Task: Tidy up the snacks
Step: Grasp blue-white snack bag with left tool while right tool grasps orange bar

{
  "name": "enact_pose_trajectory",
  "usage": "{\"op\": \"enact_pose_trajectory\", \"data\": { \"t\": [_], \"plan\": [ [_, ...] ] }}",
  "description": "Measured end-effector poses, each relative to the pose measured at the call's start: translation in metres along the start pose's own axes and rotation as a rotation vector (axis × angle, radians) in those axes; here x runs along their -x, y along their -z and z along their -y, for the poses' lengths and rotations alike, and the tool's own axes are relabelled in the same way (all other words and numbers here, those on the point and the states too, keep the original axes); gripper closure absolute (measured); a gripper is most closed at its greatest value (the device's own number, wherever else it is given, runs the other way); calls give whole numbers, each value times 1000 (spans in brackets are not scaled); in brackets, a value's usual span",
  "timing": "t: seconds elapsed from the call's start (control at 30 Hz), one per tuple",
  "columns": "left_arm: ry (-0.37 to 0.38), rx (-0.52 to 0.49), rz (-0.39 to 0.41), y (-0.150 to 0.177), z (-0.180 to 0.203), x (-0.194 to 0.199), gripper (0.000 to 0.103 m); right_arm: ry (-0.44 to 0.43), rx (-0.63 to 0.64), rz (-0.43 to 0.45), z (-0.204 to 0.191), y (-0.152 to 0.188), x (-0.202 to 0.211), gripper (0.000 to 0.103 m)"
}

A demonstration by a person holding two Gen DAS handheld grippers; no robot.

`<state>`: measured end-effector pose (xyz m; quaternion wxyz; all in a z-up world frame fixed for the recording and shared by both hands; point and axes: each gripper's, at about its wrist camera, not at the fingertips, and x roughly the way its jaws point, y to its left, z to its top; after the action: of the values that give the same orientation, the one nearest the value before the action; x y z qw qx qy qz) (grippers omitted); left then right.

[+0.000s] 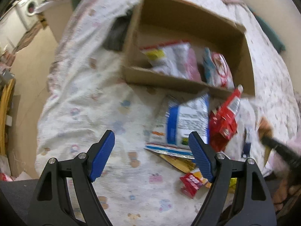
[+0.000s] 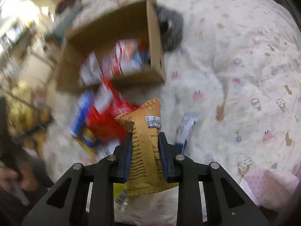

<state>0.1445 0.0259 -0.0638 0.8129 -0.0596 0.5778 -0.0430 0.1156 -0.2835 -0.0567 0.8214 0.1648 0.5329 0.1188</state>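
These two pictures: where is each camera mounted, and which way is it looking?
Left wrist view: sits on the left gripper, looking steeply down at the patterned bedsheet; its blue-padded jaws stand open, empty.
Right wrist view: sits on the right gripper, looking down; its jaws clamp an orange-brown snack packet; a blurred hand shows.
Both share the open brown cardboard box and the red snack packet.

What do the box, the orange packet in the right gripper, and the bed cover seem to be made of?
Box: plain brown cardboard, matt, with a raw cut edge.
Orange packet: probably thin printed plastic film, creased, with crimped ends.
Bed cover: soft woven fabric, likely cotton, wrinkled and matt, with a printed pattern.
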Motion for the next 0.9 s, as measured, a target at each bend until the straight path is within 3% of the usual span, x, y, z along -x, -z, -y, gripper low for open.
{"op": "enact_pose_trajectory", "data": {
  "t": [0.13, 0.2, 0.33, 0.57, 0.6, 0.67, 0.9],
  "plan": [
    [10, -162, -50, -4, 41, -11, 25, 9, -38, -16, 0, -1, -12, 76],
    [-33, -245, -64, -5, 59, -19, 25, 26, -38, -41, 2, -1, -18, 76],
    [-75, -271, -109, -12, 69, -40, 25, 25, -18, -49, -12, -3, -33, 76],
    [-92, -226, -119, -21, 56, -55, 27, 16, -14, -58, -13, -2, -32, 76],
    [-86, -216, -104, -23, 53, -53, 30, 14, -13, -57, -14, -2, -32, 76],
    [-87, -202, -82, -27, 46, -47, 51, 11, -16, -62, -14, -2, -34, 76],
    [-84, -81, -69, -46, 10, -41, 54, 6, 12, -79, -24, -1, -40, 76]
  ]
}}
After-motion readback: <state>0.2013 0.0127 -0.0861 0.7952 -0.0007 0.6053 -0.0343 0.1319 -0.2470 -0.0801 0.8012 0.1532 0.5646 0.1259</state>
